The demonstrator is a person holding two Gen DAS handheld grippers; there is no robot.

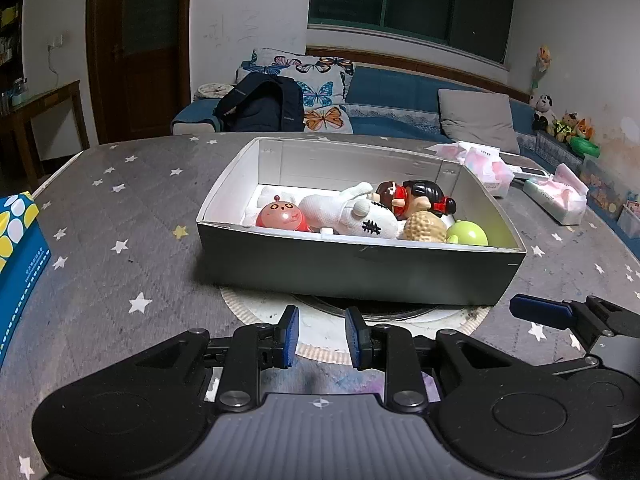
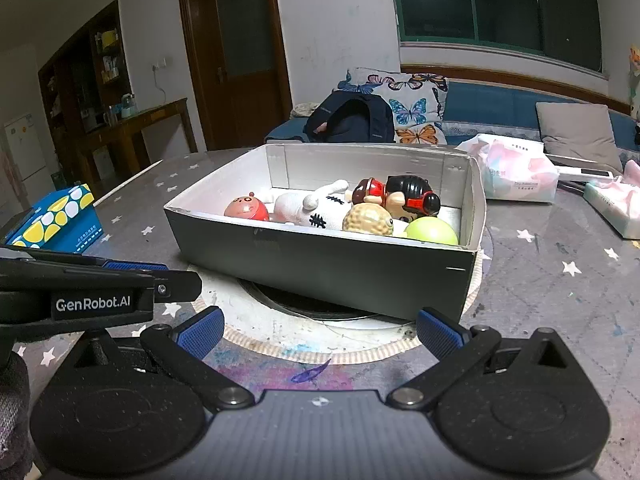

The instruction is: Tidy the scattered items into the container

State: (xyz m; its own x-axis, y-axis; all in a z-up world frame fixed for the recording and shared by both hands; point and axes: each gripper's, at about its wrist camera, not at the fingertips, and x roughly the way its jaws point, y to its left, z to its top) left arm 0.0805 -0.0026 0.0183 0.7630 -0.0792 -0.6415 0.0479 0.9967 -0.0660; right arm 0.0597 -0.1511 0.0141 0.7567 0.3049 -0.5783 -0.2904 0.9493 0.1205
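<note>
A grey cardboard box (image 1: pixel 360 272) with a white inside stands on the star-patterned table, also in the right wrist view (image 2: pixel 340 276). It holds a red round toy (image 1: pixel 282 216), a white plush doll (image 1: pixel 348 212), a dark-haired figure (image 1: pixel 416 198), a tan ball (image 1: pixel 424 228) and a green ball (image 1: pixel 466 234). My left gripper (image 1: pixel 322 338) is in front of the box, jaws a small gap apart and empty. My right gripper (image 2: pixel 320 334) is wide open and empty, also in front of the box. The left gripper shows at the left of the right wrist view (image 2: pixel 132 276).
A blue box with yellow and white spots (image 2: pixel 60 220) sits at the table's left. Tissue packs (image 2: pixel 516 176) lie at the back right. A round white mat (image 2: pixel 280 332) lies under the box. A sofa with cushions stands behind the table.
</note>
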